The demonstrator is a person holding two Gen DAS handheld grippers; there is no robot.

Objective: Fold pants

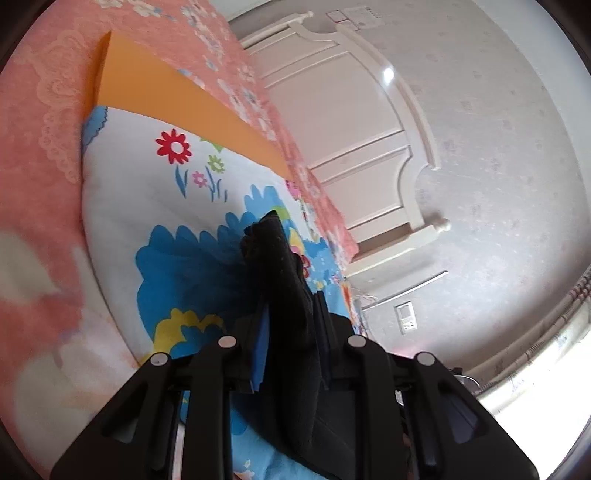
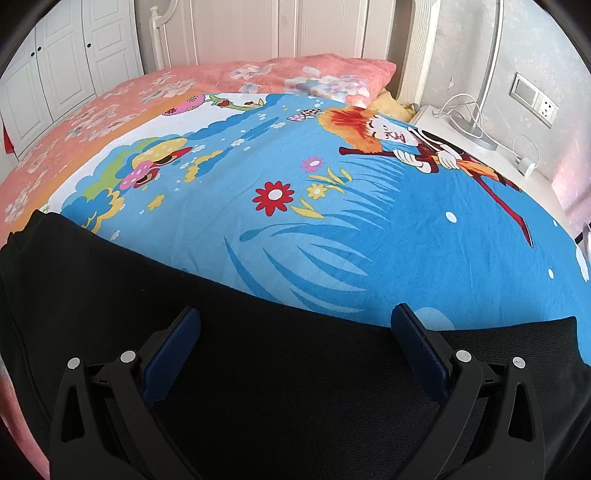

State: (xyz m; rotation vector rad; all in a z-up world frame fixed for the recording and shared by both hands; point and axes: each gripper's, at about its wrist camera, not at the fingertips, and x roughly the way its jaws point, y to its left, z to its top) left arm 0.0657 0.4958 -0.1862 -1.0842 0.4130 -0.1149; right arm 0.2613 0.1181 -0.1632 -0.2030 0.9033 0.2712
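My left gripper [image 1: 291, 314] is nearly closed. Its two blue pads [image 1: 260, 354] pinch a bunch of the black pants [image 1: 284, 280]. The cloth sticks out past the tips in a crumpled lump and hangs down under the gripper. The picture from this gripper is tipped on its side. I see the cartoon sheet [image 1: 147, 192] with a red flower [image 1: 173, 146] on it. An orange strip [image 1: 166, 85] runs along the sheet's edge. Pink bedding [image 1: 40, 147] lies next to that. A white headboard [image 1: 354, 122] stands against a grey wall [image 1: 498, 147].

My right gripper [image 2: 295, 325] is wide open. Its fingers [image 2: 421, 347] point down at the pants [image 2: 258, 369] and hold nothing. I cannot tell if the tips touch the cloth. The pants lie flat across the near side of the bed, from the left edge of the view to the right edge. Past them the sheet [image 2: 406, 258] is bright blue with a red flower [image 2: 273, 197] and a cartoon figure [image 2: 406, 144] on a broom. A pink pillow [image 2: 314, 74] lies at the head of the bed, in front of the headboard [image 2: 280, 29]. White cupboard doors [image 2: 59, 55] are on the left. On the right is a white side table [image 2: 491, 155] with a lamp base [image 2: 476, 136] and white cables [image 2: 458, 107].
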